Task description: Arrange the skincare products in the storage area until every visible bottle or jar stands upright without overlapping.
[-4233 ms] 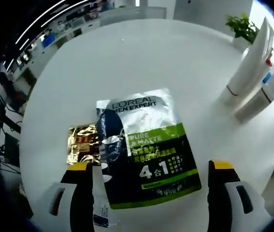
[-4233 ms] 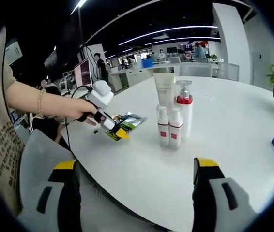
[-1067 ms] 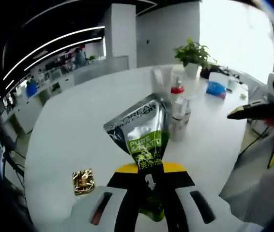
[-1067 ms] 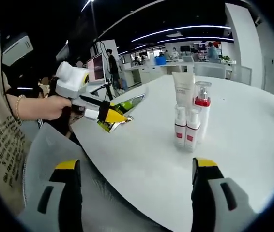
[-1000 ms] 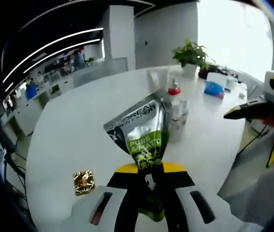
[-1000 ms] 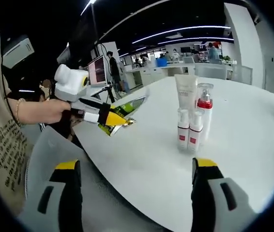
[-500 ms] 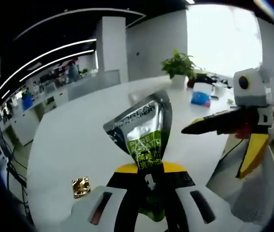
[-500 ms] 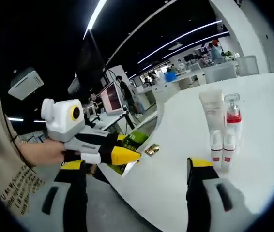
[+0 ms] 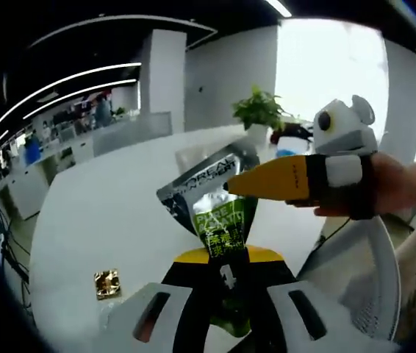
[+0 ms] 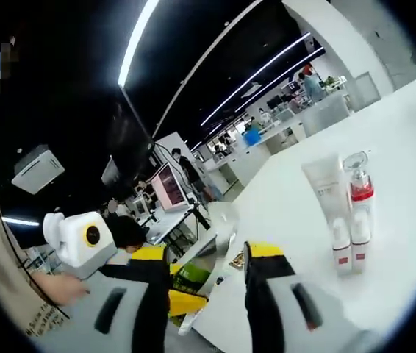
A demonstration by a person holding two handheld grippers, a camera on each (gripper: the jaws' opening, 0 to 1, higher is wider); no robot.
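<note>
The left gripper [image 9: 224, 259] has its yellow-tipped black jaws pressed together on the bottom edge of a flat foil sachet [image 9: 219, 202], holding it up off the white round table [image 9: 105, 220]. The sachet is glossy and crinkled, silver at the top with dark lettering, a bright green band with pale print lower down, and it bows a little as it stands in the grip.

The right gripper [image 9: 267, 182] comes in from the side in the left gripper view, a hand [image 9: 395, 184] wrapped round its white and black body, and its long yellow tip lies across the upper part of the sachet. In the right gripper view its own jaws [image 10: 208, 257] stand apart, one to either side of the sachet's silvery top edge [image 10: 224, 224], with nothing pinched between them. Below them shows the green of the pack and the left gripper's yellow tip [image 10: 182, 301].

On the table, well apart from the lifted sachet, lies a small square gold packet [image 9: 106, 283], shiny and wrinkled, flat on the smooth white top.

Farther along the table a cluster of skincare containers stands upright and close together: a tall white squeeze tube [image 10: 324, 193] set on its cap, a clear pump bottle with a red collar [image 10: 360, 187] just beside it, and two small white bottles with red labels [image 10: 349, 246] in front, side by side. All look like smooth plastic.

A potted green plant [image 9: 256, 110] stands at the table's far edge.
</note>
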